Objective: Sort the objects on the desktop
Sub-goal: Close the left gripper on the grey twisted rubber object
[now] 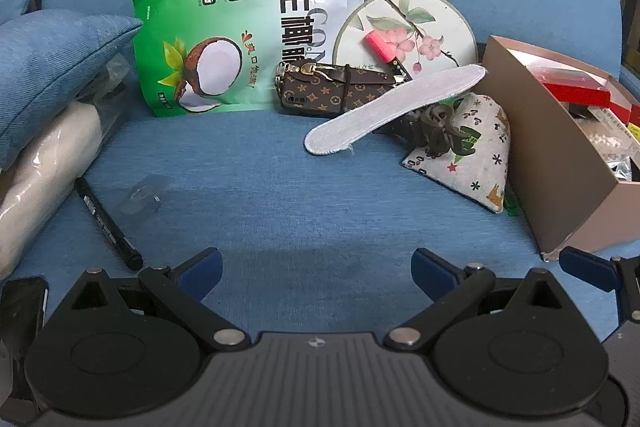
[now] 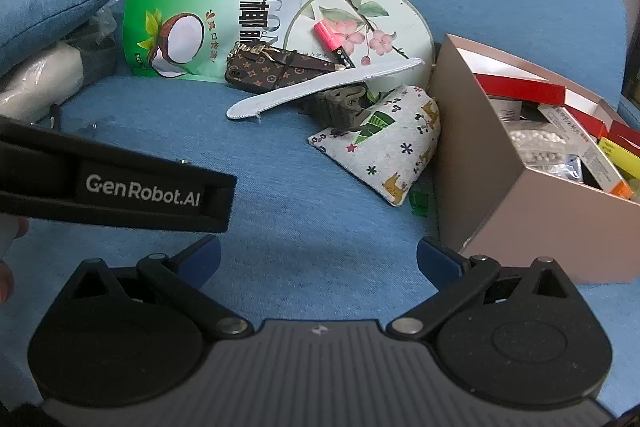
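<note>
On a blue sofa seat lie a green coconut snack bag (image 1: 224,43) (image 2: 200,23), a brown monogram phone case (image 1: 336,89) (image 2: 276,71), a round floral fan (image 1: 408,27) (image 2: 360,23) with a pink highlighter (image 1: 380,47) (image 2: 328,37) on it, a white insole (image 1: 392,107) (image 2: 320,87), a dark hair claw (image 1: 436,131) (image 2: 340,105) and a patterned fabric pouch (image 1: 472,155) (image 2: 384,147). A black marker (image 1: 106,223) lies at the left. My left gripper (image 1: 316,267) is open and empty over bare seat. My right gripper (image 2: 318,263) is open and empty too.
A tan cardboard box (image 1: 560,163) (image 2: 500,195) with red and orange packets stands at the right. A blue cushion (image 1: 52,67) and a wrapped white roll (image 1: 44,167) lie at the left. The left gripper's black body (image 2: 116,187) crosses the right wrist view at the left.
</note>
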